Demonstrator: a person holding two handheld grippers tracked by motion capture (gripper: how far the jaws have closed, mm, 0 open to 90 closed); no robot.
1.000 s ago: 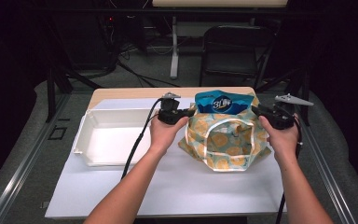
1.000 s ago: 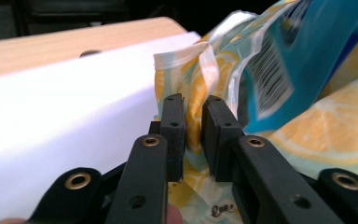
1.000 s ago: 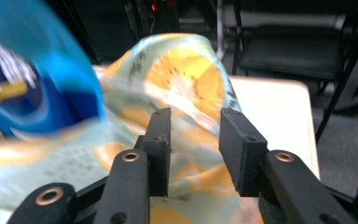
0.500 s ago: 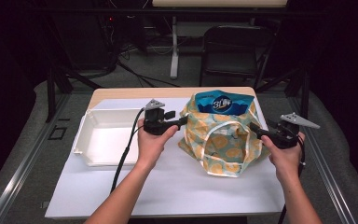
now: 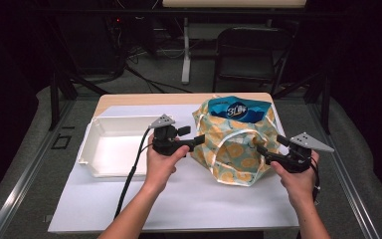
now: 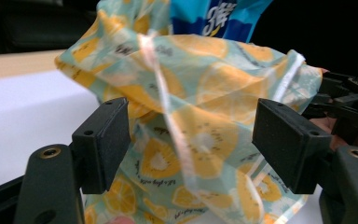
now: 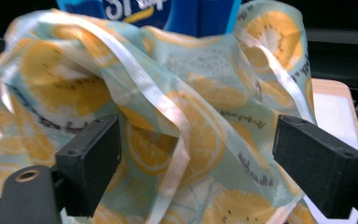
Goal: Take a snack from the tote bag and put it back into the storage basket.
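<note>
Grippers (image 5: 201, 140) (image 5: 259, 149) have let go of bag (image 5: 231, 144), backing away.

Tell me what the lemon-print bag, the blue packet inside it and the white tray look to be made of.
Lemon-print bag: thin, glossy, likely coated fabric or plastic; it creases softly and shines along its pale trim. Blue packet: shiny plastic film, probably, from its printed sheen. White tray: rigid plastic, seemingly, with smooth moulded walls.

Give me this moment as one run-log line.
left gripper: fingers just opened, off bag | right gripper: fingers just opened, off bag | lemon-print bag: on table, blue packet inside | white tray: left
</note>
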